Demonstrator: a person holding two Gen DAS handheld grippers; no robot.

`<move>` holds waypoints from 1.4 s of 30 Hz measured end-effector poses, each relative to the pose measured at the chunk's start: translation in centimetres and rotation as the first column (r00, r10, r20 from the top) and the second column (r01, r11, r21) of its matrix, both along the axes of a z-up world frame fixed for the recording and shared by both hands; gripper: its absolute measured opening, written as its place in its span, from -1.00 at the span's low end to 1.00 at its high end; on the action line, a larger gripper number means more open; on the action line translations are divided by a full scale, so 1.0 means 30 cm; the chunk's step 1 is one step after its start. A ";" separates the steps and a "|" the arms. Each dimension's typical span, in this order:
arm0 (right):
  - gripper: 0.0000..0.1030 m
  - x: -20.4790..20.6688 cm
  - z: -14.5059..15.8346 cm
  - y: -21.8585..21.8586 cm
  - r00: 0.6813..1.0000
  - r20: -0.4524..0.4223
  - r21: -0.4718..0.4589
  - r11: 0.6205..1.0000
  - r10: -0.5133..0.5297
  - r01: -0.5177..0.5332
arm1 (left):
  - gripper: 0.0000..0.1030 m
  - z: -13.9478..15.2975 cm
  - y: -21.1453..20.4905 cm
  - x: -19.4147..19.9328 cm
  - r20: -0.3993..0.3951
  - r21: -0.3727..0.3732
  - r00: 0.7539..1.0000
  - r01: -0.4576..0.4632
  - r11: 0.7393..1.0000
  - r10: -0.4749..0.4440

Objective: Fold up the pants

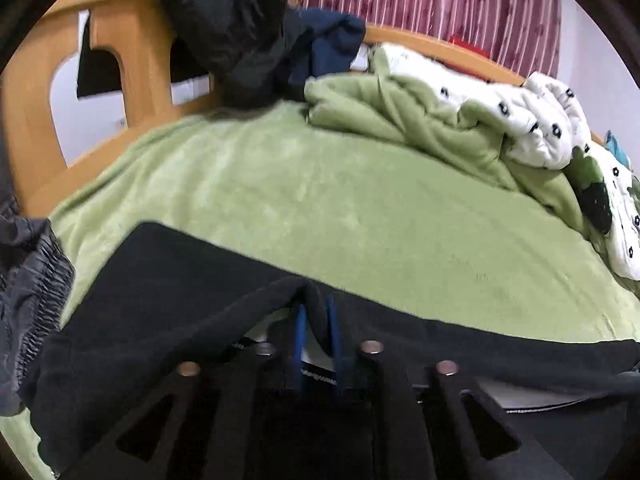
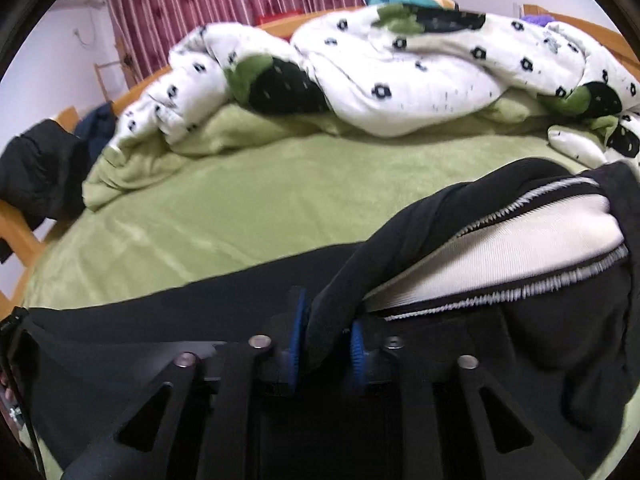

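Black pants (image 1: 168, 280) lie across the near part of a green bed sheet (image 1: 320, 200). One fold of them rises like a tent between the blue pads of my left gripper (image 1: 316, 332), which is shut on it. In the right wrist view the pants (image 2: 440, 216) are bunched, with their white lining (image 2: 520, 248) and zigzag stitching showing at the right. A thick roll of the black cloth sits pinched between the blue pads of my right gripper (image 2: 326, 336), shut on it. Beneath both grippers the cloth is hidden.
A white flowered quilt (image 2: 400, 72) with a green blanket (image 1: 400, 120) is heaped along the far side of the bed. Dark jackets (image 1: 224, 20) hang on the wooden bed frame (image 1: 132, 60). A grey garment (image 1: 28, 280) lies at the left edge. Striped red curtains (image 2: 240, 0) hang behind.
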State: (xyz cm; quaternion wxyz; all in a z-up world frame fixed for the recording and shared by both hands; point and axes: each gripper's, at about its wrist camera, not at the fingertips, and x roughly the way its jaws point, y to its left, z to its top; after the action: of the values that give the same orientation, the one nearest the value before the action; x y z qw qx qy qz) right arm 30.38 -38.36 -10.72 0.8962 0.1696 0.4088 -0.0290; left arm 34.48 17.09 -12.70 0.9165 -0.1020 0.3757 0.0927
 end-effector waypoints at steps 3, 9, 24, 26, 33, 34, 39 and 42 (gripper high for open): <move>-0.09 -0.039 0.028 -0.009 1.000 0.019 0.033 0.999 -0.003 0.002 | -0.18 0.032 0.000 -0.049 0.010 -0.060 0.999 0.037 0.998 -0.036; 0.10 -0.282 0.139 -0.005 0.998 0.058 -0.019 1.000 0.018 -0.017 | 0.37 0.093 0.006 -0.318 0.032 -0.065 0.995 0.095 0.993 -0.093; 0.34 -0.658 -0.052 -0.203 0.990 -0.070 0.172 0.976 -0.124 0.135 | 0.43 -0.193 0.194 -0.590 -0.049 -0.492 0.999 -0.012 0.871 -0.014; 0.34 -0.627 -0.064 -0.210 0.989 -0.049 0.214 0.966 -0.138 0.146 | 0.43 -0.202 0.211 -0.554 -0.033 -0.525 0.999 -0.034 0.850 0.019; -0.02 -0.411 -0.128 -0.257 0.970 -0.082 0.228 0.943 -0.227 0.240 | -0.59 -0.219 0.236 -0.415 -0.072 -0.490 0.991 -0.132 0.862 0.110; -0.12 -0.382 -0.135 -0.267 0.969 -0.089 0.236 0.940 -0.231 0.245 | -0.66 -0.228 0.245 -0.401 -0.078 -0.517 0.990 -0.137 0.845 0.113; -0.58 -0.335 -0.109 -0.298 0.959 -0.077 0.258 0.924 -0.271 0.282 | -0.76 -0.183 0.211 -0.408 -0.053 -0.428 0.993 -0.116 0.896 0.104; -0.63 -0.405 -0.014 -0.301 0.961 -0.001 0.301 0.916 -0.276 0.264 | -0.78 -0.123 0.206 -0.473 -0.017 -0.406 0.997 -0.079 0.910 0.079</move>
State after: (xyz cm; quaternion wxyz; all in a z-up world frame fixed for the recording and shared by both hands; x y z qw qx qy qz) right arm 18.23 -47.38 -11.14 0.8561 0.3582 0.3623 -0.0867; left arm 20.28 23.26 -16.39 0.8707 -0.3052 0.3824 0.0498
